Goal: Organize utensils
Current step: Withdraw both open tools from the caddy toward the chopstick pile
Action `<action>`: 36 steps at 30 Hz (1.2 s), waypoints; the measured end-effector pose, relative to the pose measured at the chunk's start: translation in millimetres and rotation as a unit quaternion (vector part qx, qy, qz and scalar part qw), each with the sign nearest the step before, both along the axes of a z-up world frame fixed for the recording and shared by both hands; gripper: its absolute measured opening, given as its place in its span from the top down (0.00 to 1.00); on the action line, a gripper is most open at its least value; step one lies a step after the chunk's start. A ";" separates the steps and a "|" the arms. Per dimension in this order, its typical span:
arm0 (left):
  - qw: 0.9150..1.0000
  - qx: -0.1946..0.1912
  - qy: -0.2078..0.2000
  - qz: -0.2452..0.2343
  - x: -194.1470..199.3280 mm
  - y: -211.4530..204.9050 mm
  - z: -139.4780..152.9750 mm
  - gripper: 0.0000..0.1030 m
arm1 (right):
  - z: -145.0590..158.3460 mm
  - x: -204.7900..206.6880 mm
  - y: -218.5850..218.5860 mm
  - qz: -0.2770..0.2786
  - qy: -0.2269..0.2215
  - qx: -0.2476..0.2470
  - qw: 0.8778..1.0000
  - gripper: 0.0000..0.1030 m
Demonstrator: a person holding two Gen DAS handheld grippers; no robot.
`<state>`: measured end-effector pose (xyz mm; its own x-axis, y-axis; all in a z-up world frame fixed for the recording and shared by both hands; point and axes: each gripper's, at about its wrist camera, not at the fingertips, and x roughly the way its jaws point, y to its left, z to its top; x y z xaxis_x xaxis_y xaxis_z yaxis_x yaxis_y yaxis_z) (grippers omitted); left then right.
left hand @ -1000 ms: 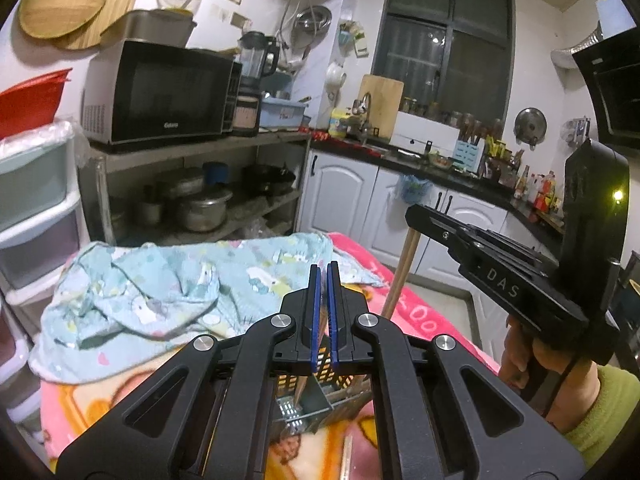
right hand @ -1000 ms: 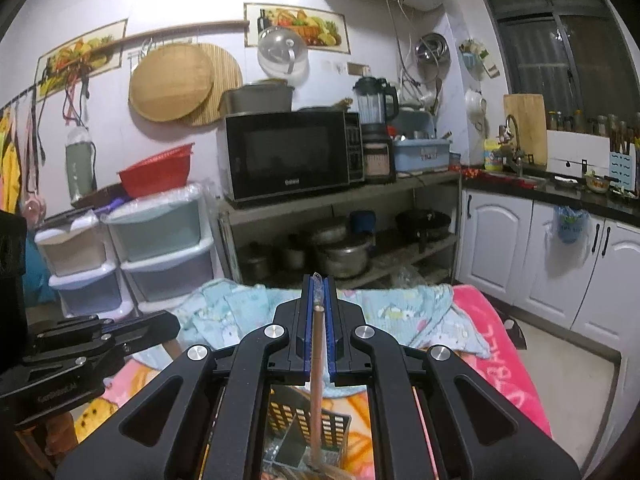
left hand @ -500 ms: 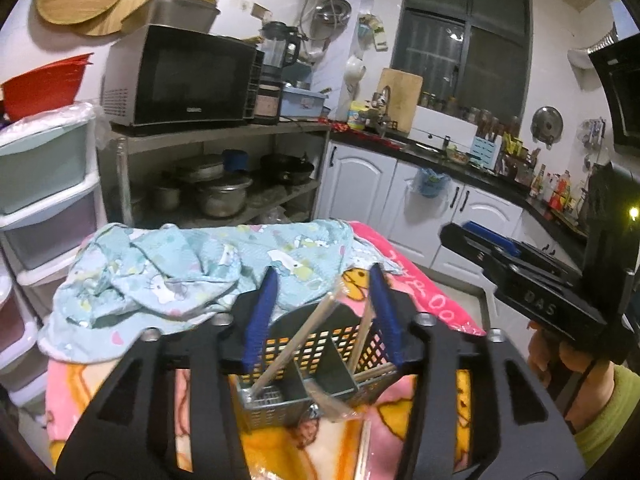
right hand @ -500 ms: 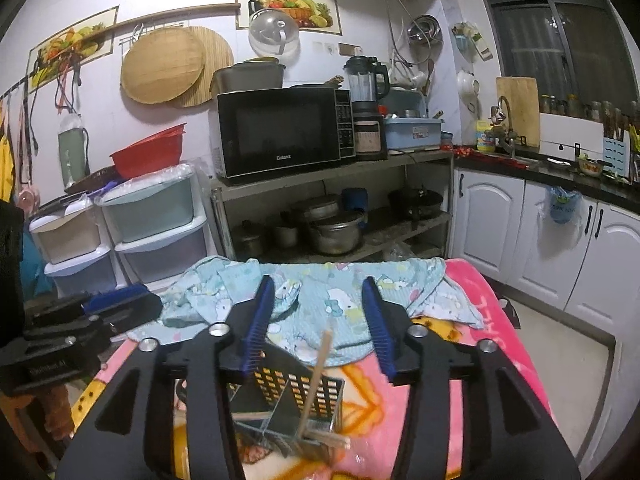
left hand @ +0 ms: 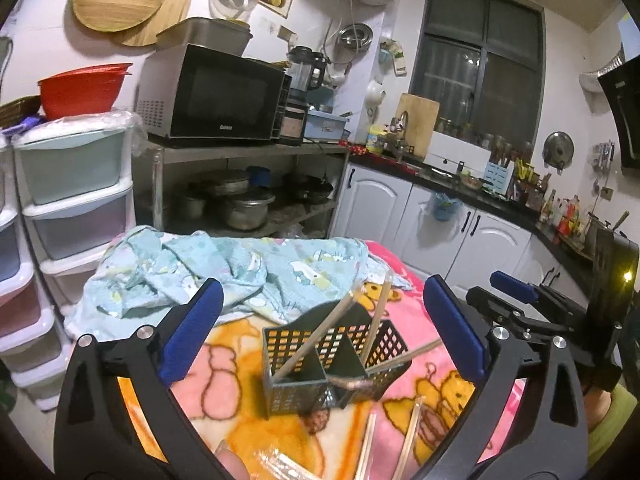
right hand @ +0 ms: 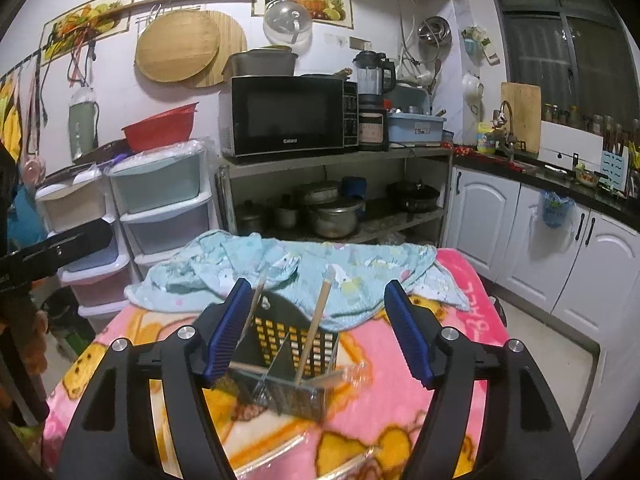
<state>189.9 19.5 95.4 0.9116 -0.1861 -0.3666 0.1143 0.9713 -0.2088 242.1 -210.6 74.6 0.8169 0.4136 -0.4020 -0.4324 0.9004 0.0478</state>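
Note:
A dark perforated utensil basket (left hand: 316, 364) with a divider stands on the pink cartoon blanket (left hand: 224, 396). Several wooden chopsticks (left hand: 316, 338) lean in its compartments. The basket also shows in the right wrist view (right hand: 288, 356), with a chopstick (right hand: 316, 324) standing in it. More chopsticks (left hand: 408, 436) lie loose on the blanket in front of it. My left gripper (left hand: 320, 332) is open and empty, above and behind the basket. My right gripper (right hand: 316, 332) is open and empty, straddling the basket from above; it also shows at the right of the left wrist view (left hand: 516, 292).
A crumpled light-blue cloth (left hand: 224, 272) lies at the blanket's far end. Clear plastic wrapping (left hand: 280, 460) lies near the front edge. Plastic drawers (right hand: 160, 208) and a metal shelf with pots (right hand: 332, 212) stand behind. White cabinets (right hand: 540, 248) line the right.
Both grippers opened, letting go of the chopsticks they held, which now rest in the basket. Both have drawn back and up.

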 end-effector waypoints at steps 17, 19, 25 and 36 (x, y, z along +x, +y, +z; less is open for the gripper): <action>0.999 -0.018 0.037 0.016 -39.4 15.1 -34.3 0.10 | -19.6 -36.3 -8.2 0.018 0.022 -0.012 1.000 0.30; 0.999 -0.022 0.044 0.017 -42.0 17.5 -40.2 0.10 | -23.9 -37.6 -7.5 0.018 0.027 -0.014 0.999 0.30; 0.996 -0.028 0.076 0.027 -48.2 24.8 -64.4 0.10 | -42.8 -41.0 -7.3 0.019 0.046 -0.025 0.998 0.30; 0.989 -0.041 0.136 0.040 -51.6 40.5 -112.6 0.10 | -80.7 -43.0 -2.3 0.022 0.082 -0.051 0.995 0.30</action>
